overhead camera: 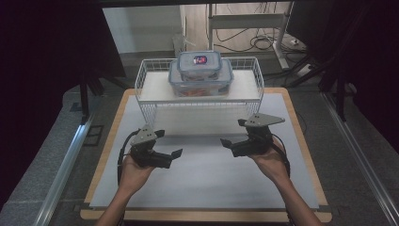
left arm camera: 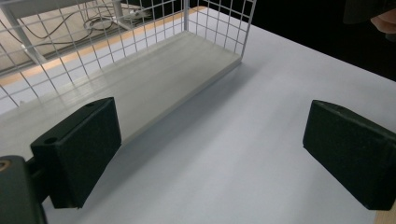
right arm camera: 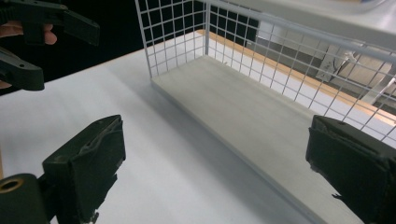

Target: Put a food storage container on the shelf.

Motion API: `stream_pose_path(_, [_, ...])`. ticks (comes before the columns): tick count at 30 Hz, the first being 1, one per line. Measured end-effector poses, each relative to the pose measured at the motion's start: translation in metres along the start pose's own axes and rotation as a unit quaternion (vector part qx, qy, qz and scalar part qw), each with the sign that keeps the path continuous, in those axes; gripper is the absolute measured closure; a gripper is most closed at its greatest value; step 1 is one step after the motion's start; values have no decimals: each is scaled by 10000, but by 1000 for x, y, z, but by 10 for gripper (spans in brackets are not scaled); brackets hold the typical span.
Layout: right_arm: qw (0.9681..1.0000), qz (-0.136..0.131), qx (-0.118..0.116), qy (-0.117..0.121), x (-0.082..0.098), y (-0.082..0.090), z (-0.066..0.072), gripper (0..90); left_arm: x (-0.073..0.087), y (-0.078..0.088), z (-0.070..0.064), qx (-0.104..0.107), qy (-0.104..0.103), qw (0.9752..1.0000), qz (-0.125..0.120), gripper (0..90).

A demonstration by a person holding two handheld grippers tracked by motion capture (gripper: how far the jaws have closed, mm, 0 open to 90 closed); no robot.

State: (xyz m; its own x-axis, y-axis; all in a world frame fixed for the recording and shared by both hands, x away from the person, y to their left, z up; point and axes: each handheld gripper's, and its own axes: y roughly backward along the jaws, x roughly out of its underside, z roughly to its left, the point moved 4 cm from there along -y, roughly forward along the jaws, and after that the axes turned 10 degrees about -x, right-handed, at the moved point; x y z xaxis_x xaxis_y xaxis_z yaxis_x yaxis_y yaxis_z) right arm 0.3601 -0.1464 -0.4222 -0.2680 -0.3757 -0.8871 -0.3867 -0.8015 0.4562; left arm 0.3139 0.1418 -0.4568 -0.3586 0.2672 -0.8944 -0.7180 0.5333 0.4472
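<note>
- Two stacked lidded containers point(overhead camera: 201, 74) on top shelf of wire rack point(overhead camera: 146, 96), centred for reach.
- Left gripper point(overhead camera: 170, 144), right gripper point(overhead camera: 231, 132) poised over table point(overhead camera: 207, 174), jaws spread, empty.

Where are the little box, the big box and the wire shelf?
little box point(overhead camera: 199, 61), high view, on its lid.
big box point(overhead camera: 201, 85), high view, on its front wall.
wire shelf point(overhead camera: 149, 64), high view, on its top rim.

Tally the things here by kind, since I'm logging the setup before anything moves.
Containers: 2, a small one stacked on a large one
Wire rack: 1
Grippers: 2, left and right
Total: 5
</note>
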Motion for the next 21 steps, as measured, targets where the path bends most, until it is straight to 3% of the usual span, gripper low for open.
stream_pose_path(10, [9999, 117, -36, -47, 20, -2, 12, 0, 20, 7, -8, -101, -132, 9999, 14, 24])
stream_pose_path(21, [9996, 196, -164, -76, 46, 2, 27, 0, 46, 17, -18, -127, -82, 9999, 33, 15])
